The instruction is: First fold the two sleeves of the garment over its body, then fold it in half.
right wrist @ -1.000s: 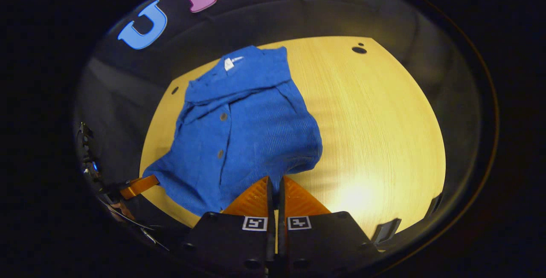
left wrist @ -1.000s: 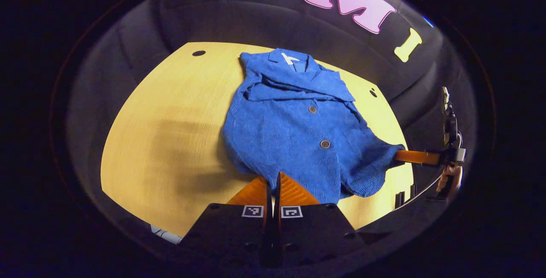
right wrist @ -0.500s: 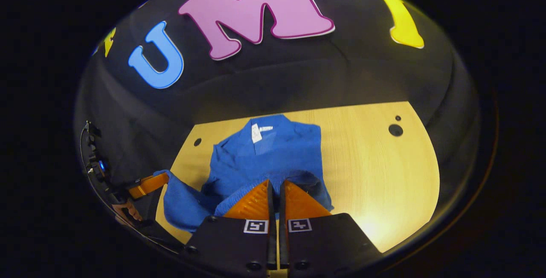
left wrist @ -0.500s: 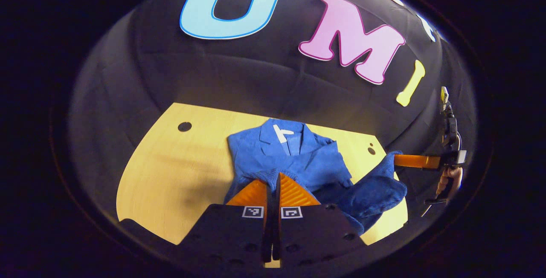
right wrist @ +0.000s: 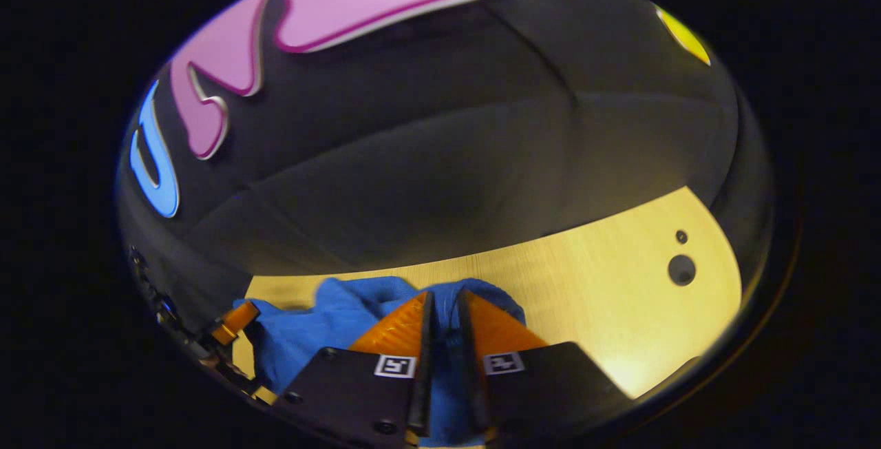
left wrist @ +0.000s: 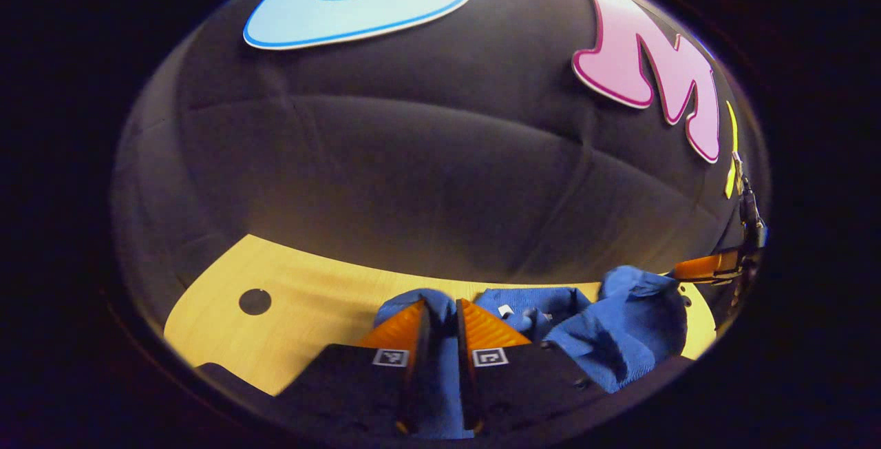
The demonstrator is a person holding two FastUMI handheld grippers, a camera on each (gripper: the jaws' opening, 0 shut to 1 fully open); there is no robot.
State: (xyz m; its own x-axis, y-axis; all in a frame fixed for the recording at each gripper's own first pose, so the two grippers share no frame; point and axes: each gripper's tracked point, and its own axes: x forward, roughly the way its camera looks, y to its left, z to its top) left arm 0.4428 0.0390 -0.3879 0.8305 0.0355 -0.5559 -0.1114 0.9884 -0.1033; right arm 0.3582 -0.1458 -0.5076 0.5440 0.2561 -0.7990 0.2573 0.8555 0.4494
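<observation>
We see the table (left wrist: 310,284), a pale wood top w/ dark round holes, running across the lower part of both views, its far edge meeting the booth's black cloth wall (left wrist: 413,160). On the table lies the blue garment (left wrist: 619,332), bunched up in a low heap near the far edge; in the right gripper view the garment (right wrist: 330,318) sits at the bottom left, w/ bare wood stretching off to the right of it. In the left gripper view we spot a small white tag (left wrist: 506,310) amid the folds. The left gripper (left wrist: 440,315) has its orange fingers set slightly apart w/ blue cloth running between them, so we'd say it's pinching the garment. The right gripper (right wrist: 442,308) looks the same in its own view: fingers a bit apart, blue fabric in the gap, clamped on the cloth. In the left gripper view the other gripper's orange finger (left wrist: 705,266) reaches into the heap's right end from the far right edge.
</observation>
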